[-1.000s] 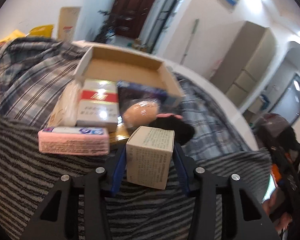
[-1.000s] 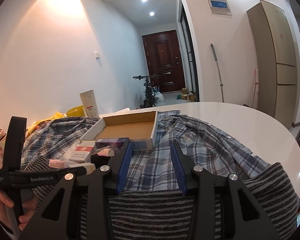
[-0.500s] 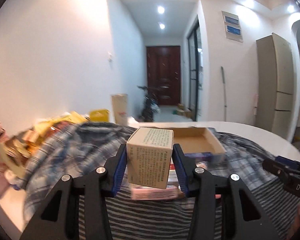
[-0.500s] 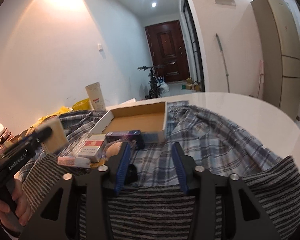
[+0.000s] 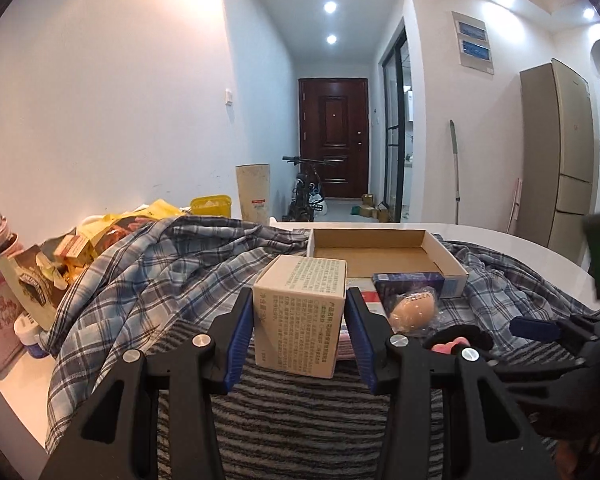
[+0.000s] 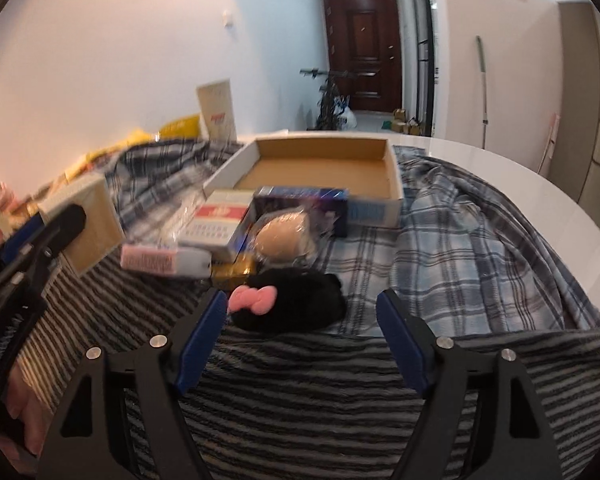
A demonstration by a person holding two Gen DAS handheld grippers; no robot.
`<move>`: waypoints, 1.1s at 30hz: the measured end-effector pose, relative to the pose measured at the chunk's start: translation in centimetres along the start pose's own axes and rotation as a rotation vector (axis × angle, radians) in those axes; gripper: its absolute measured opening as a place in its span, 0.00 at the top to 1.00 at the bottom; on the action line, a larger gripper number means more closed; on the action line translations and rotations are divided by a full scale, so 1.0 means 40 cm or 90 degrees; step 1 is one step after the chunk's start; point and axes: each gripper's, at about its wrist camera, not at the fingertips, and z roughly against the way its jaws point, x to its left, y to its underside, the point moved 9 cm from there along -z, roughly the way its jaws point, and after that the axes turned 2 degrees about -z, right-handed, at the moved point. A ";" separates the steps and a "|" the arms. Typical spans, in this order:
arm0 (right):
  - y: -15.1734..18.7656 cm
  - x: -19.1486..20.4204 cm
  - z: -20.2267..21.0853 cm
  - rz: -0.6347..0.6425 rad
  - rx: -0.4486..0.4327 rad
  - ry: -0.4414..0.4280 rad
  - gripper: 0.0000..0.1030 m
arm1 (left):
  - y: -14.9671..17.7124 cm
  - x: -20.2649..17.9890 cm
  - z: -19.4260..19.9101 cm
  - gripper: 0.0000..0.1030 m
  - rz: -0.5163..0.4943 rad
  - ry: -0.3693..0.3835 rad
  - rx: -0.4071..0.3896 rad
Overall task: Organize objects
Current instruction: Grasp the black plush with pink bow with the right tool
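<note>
My left gripper (image 5: 299, 312) is shut on a beige printed carton (image 5: 300, 316), held above the striped cloth; the carton also shows at the left of the right wrist view (image 6: 86, 224). An open cardboard tray (image 6: 394, 184) lies empty on the plaid cloth. In front of it sit a red-and-white box (image 6: 216, 224), a purple box (image 6: 300, 204), a wrapped tan bun (image 6: 284, 236), a pink packet (image 6: 156, 258) and a black fuzzy item with a pink bow (image 6: 296, 300). My right gripper (image 6: 302, 328) is open, its jaws either side of the black item's near edge.
A plaid shirt (image 5: 160, 276) and a striped cloth (image 6: 300, 400) cover the white round table (image 6: 540, 184). Snack bags and tins (image 5: 40, 272) crowd the left edge. A tall paper tube (image 5: 254, 192) stands behind. My right gripper shows at the right of the left wrist view (image 5: 540, 332).
My left gripper lifted the carton off the cloth and levelled out. My right gripper opened wider and moved down toward the black item with the pink bow.
</note>
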 end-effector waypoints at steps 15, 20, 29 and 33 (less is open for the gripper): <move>0.025 0.024 -0.041 0.053 0.029 0.042 0.59 | 0.008 0.031 -0.007 0.54 0.022 0.007 0.008; 0.001 -0.002 0.004 0.021 -0.007 0.022 0.80 | -0.003 0.021 0.007 0.54 0.013 0.005 0.003; -0.012 -0.038 0.044 0.001 -0.022 -0.005 0.68 | -0.021 -0.002 0.036 0.54 0.017 0.019 -0.002; -0.015 -0.008 0.048 -0.011 -0.037 -0.061 0.00 | -0.019 -0.007 0.042 0.54 0.012 0.018 -0.001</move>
